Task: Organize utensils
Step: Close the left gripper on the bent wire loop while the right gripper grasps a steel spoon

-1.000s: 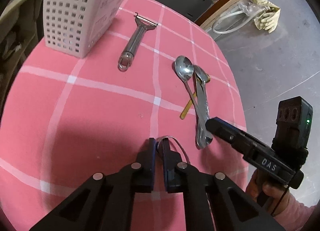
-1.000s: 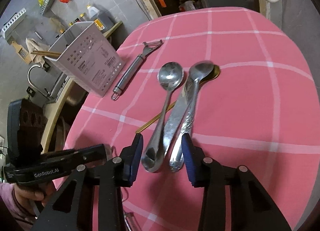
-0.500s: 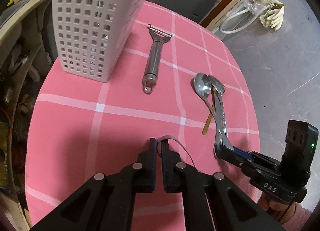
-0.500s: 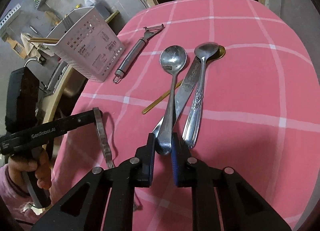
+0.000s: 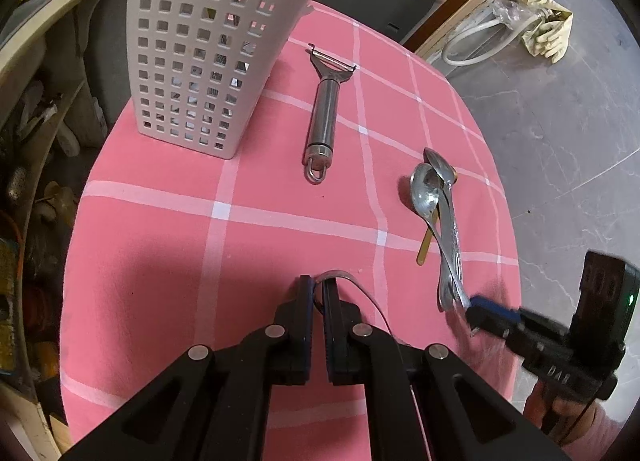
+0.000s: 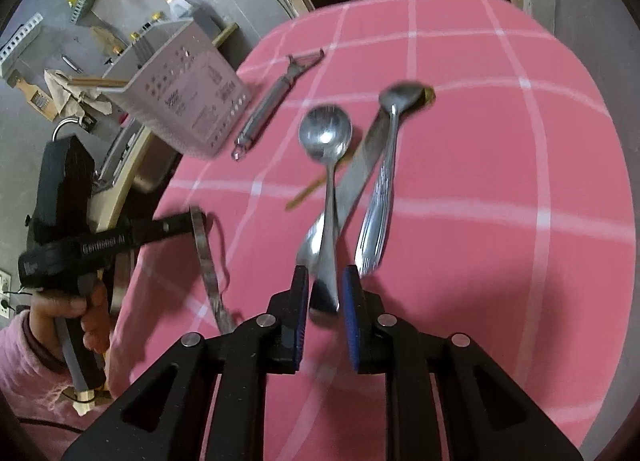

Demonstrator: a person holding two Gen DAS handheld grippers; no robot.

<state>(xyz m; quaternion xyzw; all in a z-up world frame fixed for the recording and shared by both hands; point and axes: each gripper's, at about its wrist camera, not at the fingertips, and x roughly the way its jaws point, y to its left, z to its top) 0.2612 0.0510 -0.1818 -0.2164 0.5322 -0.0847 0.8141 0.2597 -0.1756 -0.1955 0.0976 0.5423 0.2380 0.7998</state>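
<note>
Nearby, at the pink table's [image 6: 500, 221] near edge, the right gripper [image 6: 325, 301] is opening around a round spoon's [image 6: 326, 133] handle, while the left gripper [image 5: 317, 297] pinches a thin metal utensil [image 6: 204, 257] over bare cloth.

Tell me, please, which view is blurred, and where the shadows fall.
Right wrist view: motion blur smears the spoons and peeler. Left wrist view: mostly sharp, only the right gripper is blurred; a dark shadow covers the pink tablecloth ahead of the left gripper's fingers.
</note>
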